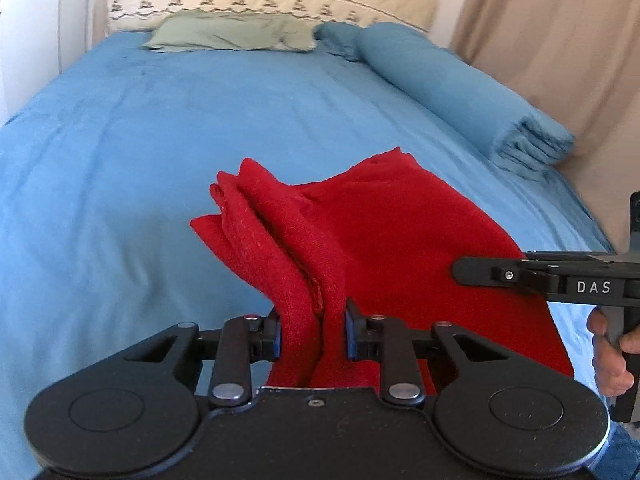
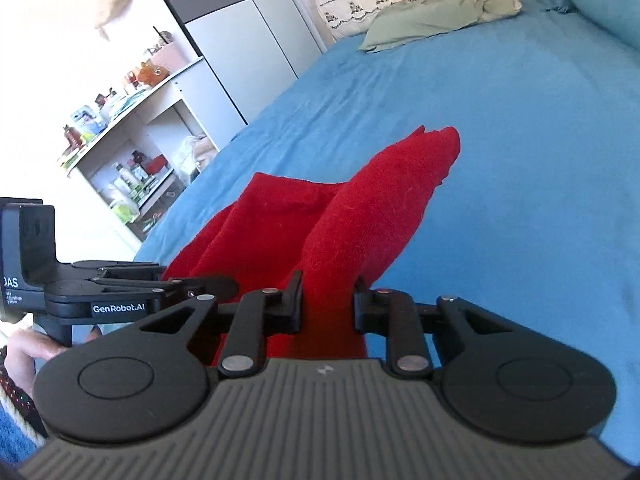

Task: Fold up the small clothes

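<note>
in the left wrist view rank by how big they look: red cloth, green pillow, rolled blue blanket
1. red cloth, though it is nearest the camera
2. rolled blue blanket
3. green pillow, though it is farthest away

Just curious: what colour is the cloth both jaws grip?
Plain red cloth, clearest in the left wrist view.

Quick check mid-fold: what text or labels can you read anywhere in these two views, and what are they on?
"DAS": on the right gripper body, left wrist view.
"GenRobot.AI": on the left gripper side, right wrist view.
"DAS", cut to "AS" at the frame edge: same left gripper.
Small print beneath it: too blurred.
Shelf bottle labels: too small.
</note>
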Available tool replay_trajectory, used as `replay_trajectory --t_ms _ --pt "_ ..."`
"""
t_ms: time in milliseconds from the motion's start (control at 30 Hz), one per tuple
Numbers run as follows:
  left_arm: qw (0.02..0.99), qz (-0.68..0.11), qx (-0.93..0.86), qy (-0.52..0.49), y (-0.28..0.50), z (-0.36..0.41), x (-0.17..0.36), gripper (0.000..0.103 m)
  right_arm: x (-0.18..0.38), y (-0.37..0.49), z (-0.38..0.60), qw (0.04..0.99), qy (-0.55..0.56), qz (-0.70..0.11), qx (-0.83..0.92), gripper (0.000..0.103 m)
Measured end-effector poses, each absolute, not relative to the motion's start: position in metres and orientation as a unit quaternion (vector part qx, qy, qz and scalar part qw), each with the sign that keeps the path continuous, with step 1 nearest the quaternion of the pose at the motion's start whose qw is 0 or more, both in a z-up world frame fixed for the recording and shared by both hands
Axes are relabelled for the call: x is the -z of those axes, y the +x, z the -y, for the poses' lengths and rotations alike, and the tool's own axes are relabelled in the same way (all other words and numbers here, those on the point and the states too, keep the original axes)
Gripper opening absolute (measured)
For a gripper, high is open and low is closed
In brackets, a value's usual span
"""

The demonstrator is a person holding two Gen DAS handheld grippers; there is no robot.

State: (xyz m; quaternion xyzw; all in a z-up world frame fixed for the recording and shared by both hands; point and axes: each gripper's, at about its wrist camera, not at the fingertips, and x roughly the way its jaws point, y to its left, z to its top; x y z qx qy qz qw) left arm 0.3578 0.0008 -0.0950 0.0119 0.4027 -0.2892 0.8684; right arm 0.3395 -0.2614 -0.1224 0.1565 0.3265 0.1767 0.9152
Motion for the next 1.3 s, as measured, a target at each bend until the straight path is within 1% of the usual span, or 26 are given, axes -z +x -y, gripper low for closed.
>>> replay_trajectory --t_ms 133,300,367,400,433,467,500,533,567,600,633,667,700,767,833,933,1067,1167,1300 --pt "0.865 -0.407 0.291 0.021 0.315 0.033 0.115 0.030 0.128 0.287 0.285 0.916 0.148 -0.333 -0.166 0.037" --pt "0.867 -0.422 0.262 0.040 0.288 0.060 0.155 0.031 0.174 0.245 0.322 0.909 0.159 -0.356 -0.149 0.038" --pt "0.873 -0.418 0.247 0.045 0.285 0.062 0.160 0.033 0.196 0.236 0.332 0.907 0.155 -0.367 -0.137 0.038" --pt "0.874 -0.418 0.244 0.039 0.285 0.061 0.162 0.036 0.204 0.232 0.335 0.908 0.153 -0.367 -0.136 0.039" --pt "0.875 -0.420 0.240 0.036 0.284 0.061 0.162 0.041 0.210 0.228 0.338 0.908 0.156 -0.363 -0.136 0.039" --pt "0.876 -0.420 0.234 0.036 0.284 0.059 0.160 0.043 0.213 0.227 0.340 0.909 0.163 -0.360 -0.136 0.040" --pt "0.878 -0.420 0.227 0.038 0.284 0.060 0.158 0.056 0.214 0.226 0.341 0.909 0.168 -0.357 -0.136 0.042" --pt "0.881 -0.419 0.215 0.042 0.283 0.059 0.155 0.077 0.213 0.226 0.341 0.910 0.165 -0.356 -0.137 0.046" --pt "0.887 -0.412 0.203 0.047 0.278 0.057 0.149 0.086 0.211 0.226 0.340 0.912 0.158 -0.354 -0.137 0.054" --pt "0.893 -0.400 0.198 0.052 0.270 0.052 0.143 0.096 0.207 0.224 0.337 0.915 0.149 -0.351 -0.133 0.073" --pt "0.899 -0.387 0.196 0.056 0.260 0.049 0.136 0.097 0.201 0.223 0.334 0.918 0.141 -0.348 -0.131 0.084" --pt "0.903 -0.380 0.194 0.061 0.253 0.044 0.131 0.098 0.194 0.216 0.334 0.924 0.128 -0.338 -0.128 0.103" --pt "0.902 -0.383 0.188 0.065 0.248 0.041 0.128 0.100 0.184 0.206 0.332 0.933 0.113 -0.320 -0.121 0.103" --pt "0.899 -0.396 0.177 0.059 0.237 0.032 0.129 0.101 0.171 0.191 0.323 0.945 0.083 -0.296 -0.111 0.103" --pt "0.893 -0.412 0.173 0.048 0.228 0.024 0.137 0.101 0.169 0.178 0.315 0.941 0.052 -0.317 -0.106 0.103" --pt "0.883 -0.439 0.159 0.055 0.218 0.020 0.154 0.101 0.185 0.164 0.309 0.933 0.025 -0.350 -0.085 0.103" --pt "0.878 -0.452 0.140 0.074 0.209 0.016 0.178 0.103 0.214 0.157 0.309 0.921 0.016 -0.387 -0.052 0.103" --pt "0.881 -0.451 0.140 0.044 0.208 0.003 0.188 0.103 0.230 0.152 0.313 0.922 0.007 -0.385 -0.045 0.103" --pt "0.884 -0.443 0.132 0.064 0.204 0.008 0.187 0.103 0.232 0.147 0.313 0.923 -0.002 -0.381 -0.045 0.103"
